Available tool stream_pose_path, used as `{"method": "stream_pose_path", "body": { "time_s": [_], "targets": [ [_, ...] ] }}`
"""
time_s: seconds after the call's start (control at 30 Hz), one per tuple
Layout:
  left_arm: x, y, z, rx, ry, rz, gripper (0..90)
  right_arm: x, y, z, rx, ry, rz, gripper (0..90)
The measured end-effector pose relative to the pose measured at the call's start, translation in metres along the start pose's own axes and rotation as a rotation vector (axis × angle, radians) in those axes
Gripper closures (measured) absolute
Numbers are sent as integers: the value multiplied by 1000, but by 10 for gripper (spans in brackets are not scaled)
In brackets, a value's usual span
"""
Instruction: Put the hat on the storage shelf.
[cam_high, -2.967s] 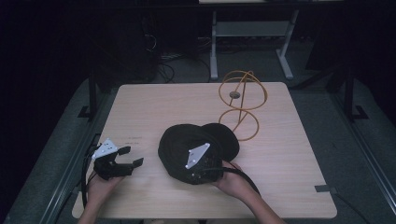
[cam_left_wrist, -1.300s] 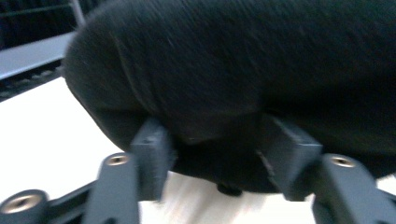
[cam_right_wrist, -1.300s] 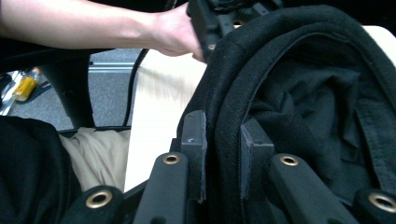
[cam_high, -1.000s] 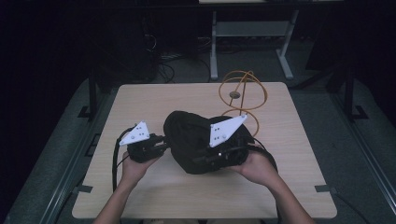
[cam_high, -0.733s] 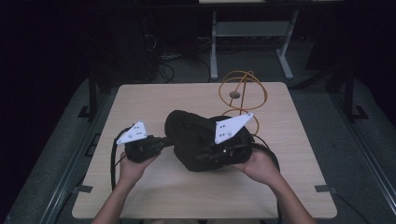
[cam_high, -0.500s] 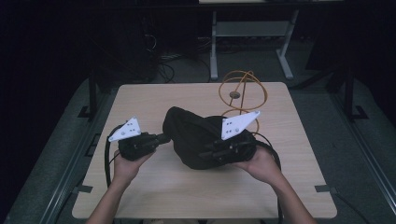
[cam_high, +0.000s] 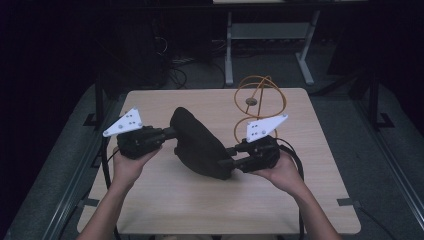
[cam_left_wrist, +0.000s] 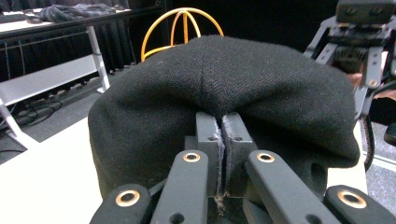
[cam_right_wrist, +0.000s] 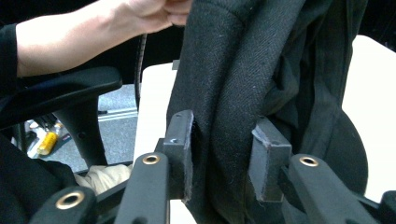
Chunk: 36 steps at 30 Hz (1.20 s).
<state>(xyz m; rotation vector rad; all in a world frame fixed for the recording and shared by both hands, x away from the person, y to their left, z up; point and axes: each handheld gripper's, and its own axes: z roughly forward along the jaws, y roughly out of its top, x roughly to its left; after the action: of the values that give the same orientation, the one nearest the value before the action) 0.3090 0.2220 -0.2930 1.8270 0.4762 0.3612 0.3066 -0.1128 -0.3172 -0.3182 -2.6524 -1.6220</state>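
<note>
While my left gripper pinches the black cap by its edge above the table and my right gripper's loosening jaws straddle its far fold, I judge it light, limp cloth, best held by the rim.

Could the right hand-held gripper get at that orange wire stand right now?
Probably not yet: the right hand-held gripper has the black woollen hat between its jaws, which have just been opening. The orange wire stand stands just behind it, with nothing between.
</note>
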Motion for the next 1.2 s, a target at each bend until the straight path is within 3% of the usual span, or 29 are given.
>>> {"method": "stream_pose_path", "body": {
  "time_s": [0.2,0.23,0.4,0.63,0.9,1.2],
  "targets": [
    [-1,17,3,22,5,23,883,-5,-6,-3,-32,-5,22,557],
    [-1,18,4,28,5,23,883,-6,-9,-7,-46,-30,37,467],
    [3,24,6,29,14,18,883,-9,-19,-21,-67,-84,82,386],
    [9,35,9,47,20,17,883,-12,-49,-37,-56,-159,126,360],
    [16,52,18,45,-2,24,884,-13,-89,-57,-40,-236,190,356],
    [30,67,31,28,-14,-13,884,-12,-115,-74,-21,-304,222,350]
  ]
}}
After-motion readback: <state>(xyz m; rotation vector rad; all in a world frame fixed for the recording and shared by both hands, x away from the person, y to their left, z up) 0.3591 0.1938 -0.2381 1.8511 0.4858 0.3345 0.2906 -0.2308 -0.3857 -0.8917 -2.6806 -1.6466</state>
